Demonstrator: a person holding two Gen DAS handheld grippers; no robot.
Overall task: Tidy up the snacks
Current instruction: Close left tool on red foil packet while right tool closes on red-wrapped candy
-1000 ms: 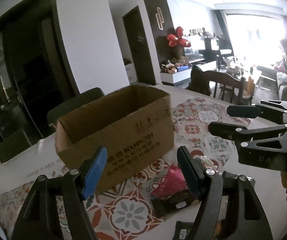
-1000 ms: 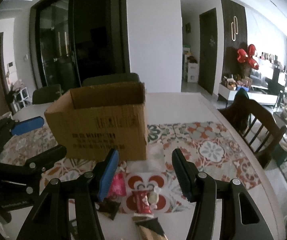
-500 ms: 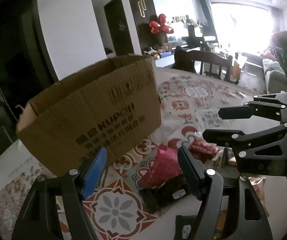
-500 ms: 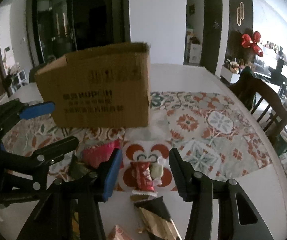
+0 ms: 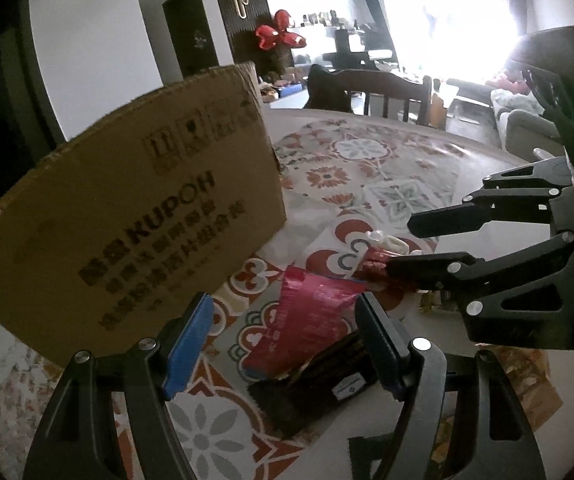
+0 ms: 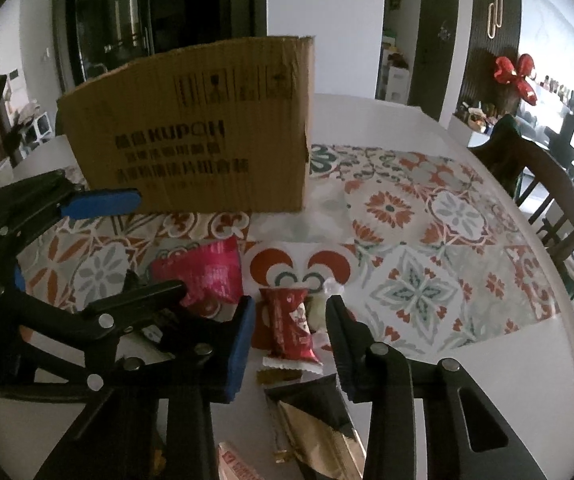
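A small red snack packet (image 6: 291,330) lies on the patterned table mat (image 6: 427,240), framed between the spread fingers of the right gripper (image 6: 290,334), which touch nothing. To its left a pink packet (image 6: 203,276) overlaps a dark packet (image 5: 319,384), and the left gripper (image 5: 285,344) hovers over both with its jaws wide apart. Behind the snacks stands the cardboard box (image 6: 191,132); a black-and-gold pouch (image 6: 319,428) lies nearest the right camera.
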